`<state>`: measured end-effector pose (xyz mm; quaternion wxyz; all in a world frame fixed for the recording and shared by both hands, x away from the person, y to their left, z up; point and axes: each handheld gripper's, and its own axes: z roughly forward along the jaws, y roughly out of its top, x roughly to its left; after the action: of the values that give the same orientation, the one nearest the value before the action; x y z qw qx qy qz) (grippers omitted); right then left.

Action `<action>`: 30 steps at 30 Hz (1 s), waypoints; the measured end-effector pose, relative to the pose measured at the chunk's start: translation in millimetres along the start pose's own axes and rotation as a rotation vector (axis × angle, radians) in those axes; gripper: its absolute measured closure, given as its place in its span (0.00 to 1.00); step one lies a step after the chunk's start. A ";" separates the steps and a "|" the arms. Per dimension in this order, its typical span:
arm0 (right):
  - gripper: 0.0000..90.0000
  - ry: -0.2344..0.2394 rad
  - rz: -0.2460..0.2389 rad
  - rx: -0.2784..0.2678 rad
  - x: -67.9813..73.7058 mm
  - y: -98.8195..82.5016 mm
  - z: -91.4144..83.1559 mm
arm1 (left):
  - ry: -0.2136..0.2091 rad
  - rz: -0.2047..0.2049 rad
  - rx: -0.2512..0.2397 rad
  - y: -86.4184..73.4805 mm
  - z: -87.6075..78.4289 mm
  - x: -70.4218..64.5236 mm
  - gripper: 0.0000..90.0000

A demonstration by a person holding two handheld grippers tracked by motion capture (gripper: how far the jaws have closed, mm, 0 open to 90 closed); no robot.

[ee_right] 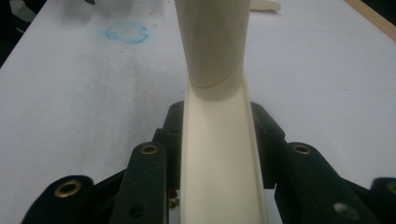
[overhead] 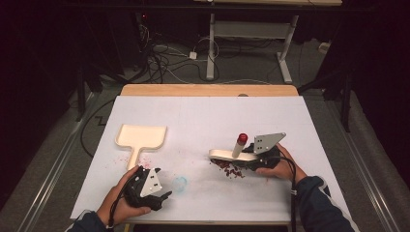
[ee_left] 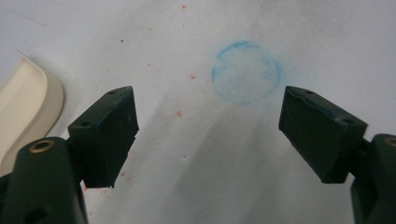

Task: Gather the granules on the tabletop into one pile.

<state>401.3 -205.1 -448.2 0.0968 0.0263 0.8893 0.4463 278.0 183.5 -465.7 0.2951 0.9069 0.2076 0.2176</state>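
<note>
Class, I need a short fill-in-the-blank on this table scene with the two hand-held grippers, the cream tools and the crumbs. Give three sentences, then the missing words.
1. The right gripper is shut on the cream ____ of a brush.
2. The left gripper has its jaws ____, with nothing between them.
3. The brush sits beside a small pile of dark red ____ on the white table, while the dustpan lies apart at the left.

Missing words: handle; open; crumbs
</note>
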 end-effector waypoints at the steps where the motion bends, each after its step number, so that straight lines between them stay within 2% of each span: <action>1: 0.73 0.000 -0.002 -0.002 0.6 -0.3 -1.1 | 0.001 0.002 0.001 0.0 0.0 -0.3 0.21; 5: 0.74 -0.052 0.009 -0.024 -0.4 0.6 -4.4 | 0.002 0.003 -0.001 0.1 -0.4 -0.3 0.21; 9: 0.75 -0.123 0.009 -0.043 -1.6 5.4 -11.1 | 0.007 0.006 -0.002 0.0 -1.2 0.2 0.21; 12: 0.75 -0.155 0.021 -0.083 -1.4 9.9 -20.9 | 0.009 0.007 -0.003 -0.2 -1.7 0.5 0.21; 15: 0.75 -0.164 0.037 -0.117 1.7 16.1 -32.1 | 0.013 0.009 -0.004 -0.1 -2.7 0.7 0.21; 19: 0.75 -0.135 0.048 -0.112 19.7 28.4 -43.2 | 0.018 0.010 -0.007 -0.7 -4.9 0.6 0.21; 20: 0.75 -0.117 0.042 -0.115 26.1 30.6 -45.0 | 0.018 0.011 -0.007 -0.8 -5.3 0.7 0.21; 22: 0.75 -0.045 0.046 -0.124 39.0 33.1 -46.7 | 0.021 0.013 -0.006 -0.7 -5.9 0.7 0.21; 26: 0.75 0.073 0.034 -0.066 60.2 33.1 -40.0 | 0.021 0.020 -0.008 0.1 -6.2 -0.4 0.21; 28: 0.75 0.102 0.031 -0.039 64.5 28.8 -33.0 | 0.019 0.022 -0.009 0.7 -5.8 -0.8 0.21; 30: 0.75 0.097 0.045 -0.007 64.2 24.1 -25.8 | 0.019 0.023 -0.011 1.3 -5.4 -0.8 0.21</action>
<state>332.4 -202.4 -423.5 0.0435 0.0240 0.8906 0.4522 274.8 184.5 -461.1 0.2954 0.9056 0.1985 0.2305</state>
